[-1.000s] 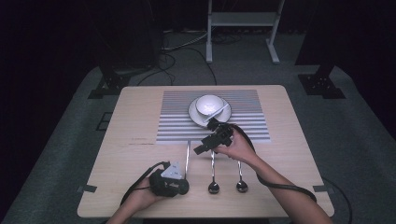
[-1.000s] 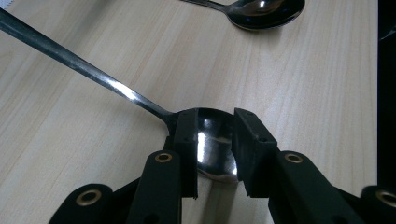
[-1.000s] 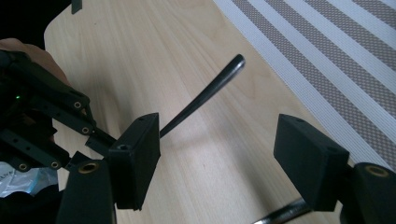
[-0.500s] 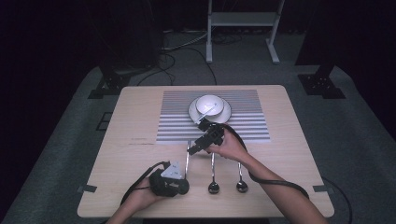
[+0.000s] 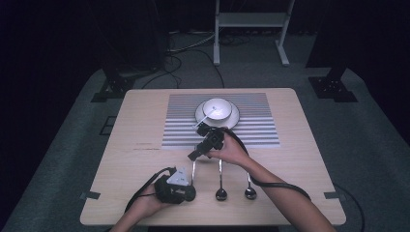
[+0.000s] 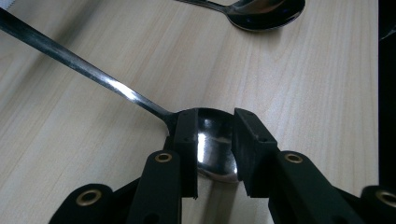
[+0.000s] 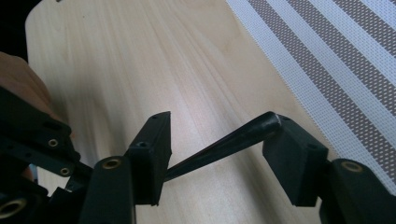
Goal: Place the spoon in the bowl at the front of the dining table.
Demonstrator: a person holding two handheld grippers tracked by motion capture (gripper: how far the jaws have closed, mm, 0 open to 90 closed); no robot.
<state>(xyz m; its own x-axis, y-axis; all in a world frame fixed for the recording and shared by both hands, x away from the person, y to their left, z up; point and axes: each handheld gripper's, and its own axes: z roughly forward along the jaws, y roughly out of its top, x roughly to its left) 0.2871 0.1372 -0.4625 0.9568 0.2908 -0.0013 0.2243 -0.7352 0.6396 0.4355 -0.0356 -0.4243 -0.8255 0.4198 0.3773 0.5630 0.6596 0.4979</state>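
Here the left gripper (image 6: 215, 154) sits low, straddling a spoon (image 6: 212, 144) bowl.

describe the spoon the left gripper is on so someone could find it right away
On the wooden table, three spoons lie side by side along the near edge. It is the leftmost spoon, its bowl between the jaws of the left gripper; the middle spoon and right spoon lie untouched.
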